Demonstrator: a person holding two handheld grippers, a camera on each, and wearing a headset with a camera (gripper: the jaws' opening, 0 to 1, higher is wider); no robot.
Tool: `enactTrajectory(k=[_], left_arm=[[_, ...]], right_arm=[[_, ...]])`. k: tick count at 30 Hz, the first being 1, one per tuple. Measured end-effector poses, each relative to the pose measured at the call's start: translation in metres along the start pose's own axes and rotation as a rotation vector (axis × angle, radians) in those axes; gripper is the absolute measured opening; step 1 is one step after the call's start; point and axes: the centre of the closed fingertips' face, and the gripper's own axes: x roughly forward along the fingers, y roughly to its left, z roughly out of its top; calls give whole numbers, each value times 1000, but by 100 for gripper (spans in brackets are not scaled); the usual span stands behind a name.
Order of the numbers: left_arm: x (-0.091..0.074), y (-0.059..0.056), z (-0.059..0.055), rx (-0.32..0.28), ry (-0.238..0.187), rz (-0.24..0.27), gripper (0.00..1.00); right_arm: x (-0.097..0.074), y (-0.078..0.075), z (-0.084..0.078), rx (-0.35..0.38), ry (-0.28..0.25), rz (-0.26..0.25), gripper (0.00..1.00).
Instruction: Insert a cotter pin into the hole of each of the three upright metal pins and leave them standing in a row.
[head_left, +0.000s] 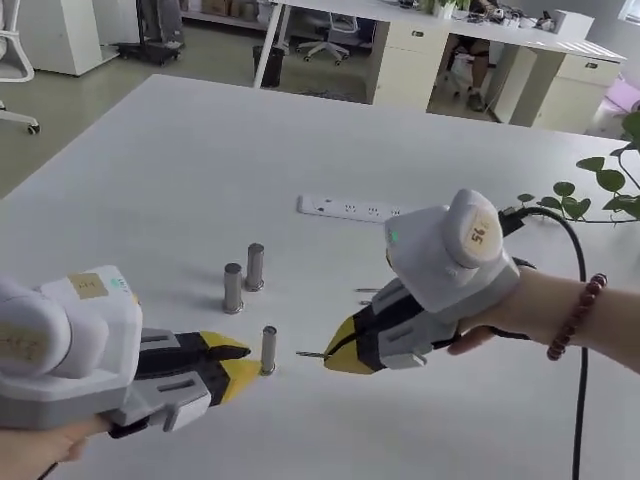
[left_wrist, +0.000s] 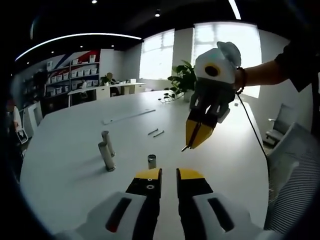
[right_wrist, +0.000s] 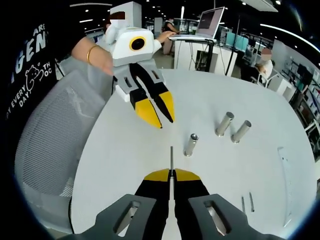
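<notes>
Three upright metal pins stand on the white table (head_left: 180, 170): two close together at the back (head_left: 255, 267) (head_left: 233, 288) and one nearer (head_left: 268, 350). My left gripper (head_left: 245, 362) is open, its yellow tips just left of the near pin (left_wrist: 151, 161), with nothing between them. From the right, my right gripper (head_left: 330, 357) is shut on a thin cotter pin (head_left: 310, 354) that points at the near pin (right_wrist: 191, 145). In the right gripper view the cotter pin (right_wrist: 171, 157) sticks straight out of the jaws, a short gap from the pin. Two spare cotter pins (head_left: 368, 291) lie behind.
A white power strip (head_left: 350, 208) lies further back on the table. A potted plant (head_left: 610, 180) stands at the right edge, and a black cable (head_left: 580, 300) trails from the right gripper. Desks and chairs stand beyond the table.
</notes>
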Motion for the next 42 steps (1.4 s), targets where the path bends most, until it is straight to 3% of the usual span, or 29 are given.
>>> enactTrajectory(k=[12,21,26,42], left_arm=[[26,17,-16,-13,24,88,15],[37,26,-22,-46,36,117,14],[42,28,-24,-92,35,120,14],[56,29,-29,-134,49,139,11]], right_arm=[[12,-18,-6,24,23,-32,0],[17,-26,-5,35,20,-44,0],[21,-29,-5,34,21,-48,0],[26,-33,-2,30,19,-51,0]])
